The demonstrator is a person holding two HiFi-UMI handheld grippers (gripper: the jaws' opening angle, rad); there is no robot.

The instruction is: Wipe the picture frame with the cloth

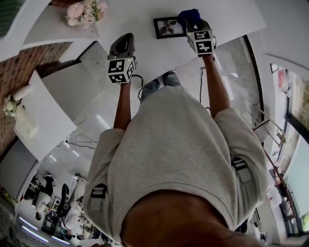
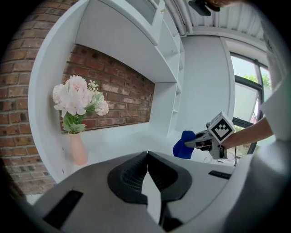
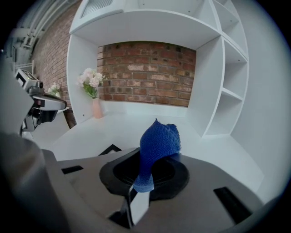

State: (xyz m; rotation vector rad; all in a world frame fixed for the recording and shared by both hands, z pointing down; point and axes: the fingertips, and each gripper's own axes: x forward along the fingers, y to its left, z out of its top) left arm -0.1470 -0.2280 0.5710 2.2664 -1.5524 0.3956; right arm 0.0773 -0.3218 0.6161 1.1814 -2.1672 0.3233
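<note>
A black picture frame point(image 1: 169, 27) with a pale print lies flat on the white counter point(image 1: 140, 19). My right gripper point(image 1: 193, 21) hovers at the frame's right end, shut on a blue cloth point(image 1: 189, 15). In the right gripper view the cloth point(image 3: 157, 144) sticks up bunched from the jaws of the right gripper point(image 3: 145, 172), and only a corner of the frame point(image 3: 110, 149) peeks out on the left. My left gripper point(image 1: 124, 42) hangs over the counter left of the frame. In its own view the left gripper point(image 2: 146, 169) is shut with nothing held.
A pink vase of pale flowers point(image 1: 86, 11) stands at the counter's back left, also seen as flowers point(image 2: 76, 101) before a brick wall. White shelves point(image 3: 229, 82) rise at the right of the alcove. Cables lie on the floor point(image 1: 79, 142) below.
</note>
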